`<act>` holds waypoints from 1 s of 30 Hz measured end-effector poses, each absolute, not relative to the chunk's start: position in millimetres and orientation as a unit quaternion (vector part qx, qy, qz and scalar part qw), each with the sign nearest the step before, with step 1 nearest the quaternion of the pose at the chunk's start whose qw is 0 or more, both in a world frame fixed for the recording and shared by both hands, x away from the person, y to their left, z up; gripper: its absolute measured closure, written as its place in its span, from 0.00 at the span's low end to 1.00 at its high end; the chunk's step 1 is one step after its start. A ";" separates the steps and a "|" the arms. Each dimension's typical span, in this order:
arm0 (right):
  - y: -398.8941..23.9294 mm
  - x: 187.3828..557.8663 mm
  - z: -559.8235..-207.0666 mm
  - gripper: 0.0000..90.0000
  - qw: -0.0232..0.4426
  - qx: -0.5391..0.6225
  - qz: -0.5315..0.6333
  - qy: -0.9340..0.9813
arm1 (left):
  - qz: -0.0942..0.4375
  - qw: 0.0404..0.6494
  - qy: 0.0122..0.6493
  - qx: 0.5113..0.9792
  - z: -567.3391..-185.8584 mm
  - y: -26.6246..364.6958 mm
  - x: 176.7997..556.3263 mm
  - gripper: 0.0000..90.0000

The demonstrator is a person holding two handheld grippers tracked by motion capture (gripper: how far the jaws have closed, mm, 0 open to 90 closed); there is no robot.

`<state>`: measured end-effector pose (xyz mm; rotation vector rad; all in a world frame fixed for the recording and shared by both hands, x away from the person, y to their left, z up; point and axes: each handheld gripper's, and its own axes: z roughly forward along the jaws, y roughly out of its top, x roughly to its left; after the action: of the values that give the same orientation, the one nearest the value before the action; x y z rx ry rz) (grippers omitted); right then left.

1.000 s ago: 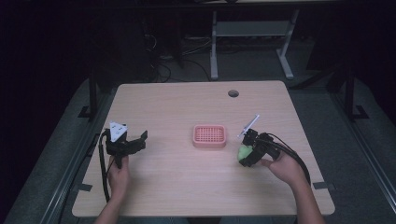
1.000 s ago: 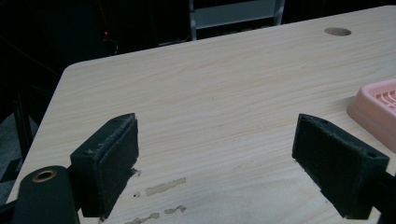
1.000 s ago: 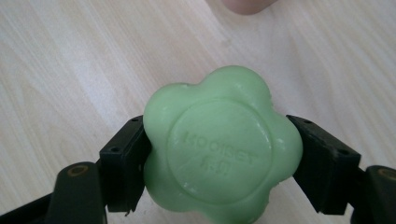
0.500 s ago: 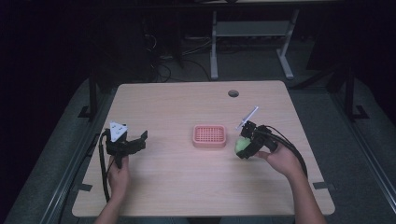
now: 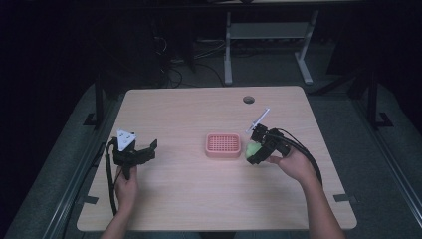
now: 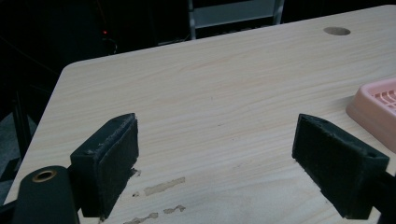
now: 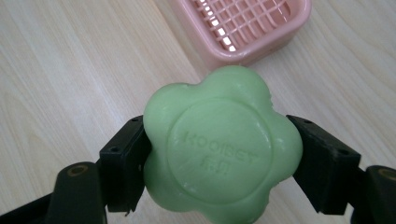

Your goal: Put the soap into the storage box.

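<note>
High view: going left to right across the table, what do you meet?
Left gripper → pink soap dish → green soap held in the right gripper.

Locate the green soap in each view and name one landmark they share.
High view: soap right of centre, held in the right hand-held gripper.
Left gripper view: soap not in it.
Right gripper view: soap at centre, clamped between the jaws.
Shared landmark: pink tray.

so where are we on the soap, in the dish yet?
Not yet. Done: right gripper is clamped on the green soap. In hand: soap held beside the pink dish, not over it. Left: set it in the dish. Left gripper is open, idle.
</note>
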<state>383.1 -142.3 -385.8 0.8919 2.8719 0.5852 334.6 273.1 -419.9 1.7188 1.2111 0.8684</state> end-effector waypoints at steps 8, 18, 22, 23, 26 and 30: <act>-136.6 391.6 -382.7 0.29 0.038 0.287 0.187 0.939 | 0.347 0.420 0.484 0.685 -419.9 273.6 334.5 0.16; -125.1 402.0 -375.3 0.29 0.041 0.280 0.184 0.941 | 0.347 0.421 0.485 0.684 -419.5 274.3 334.3 0.16; -119.4 406.3 -372.1 0.29 0.039 0.278 0.187 0.941 | 0.346 0.421 0.485 0.684 -419.7 274.2 334.3 0.16; -117.9 407.2 -371.5 0.29 0.039 0.277 0.186 0.942 | 0.346 0.421 0.485 0.685 -419.8 274.1 334.5 0.16; -113.9 410.5 -369.7 0.29 0.038 0.275 0.185 0.943 | 0.346 0.421 0.484 0.684 -419.9 273.9 334.6 0.16; -110.1 416.0 -366.9 0.29 0.038 0.274 0.187 0.943 | 0.345 0.421 0.485 0.684 -419.7 274.4 334.5 0.16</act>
<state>416.0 -110.1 -366.9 0.8398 2.8912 0.5734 334.5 274.4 -419.7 1.7133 1.2150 0.8654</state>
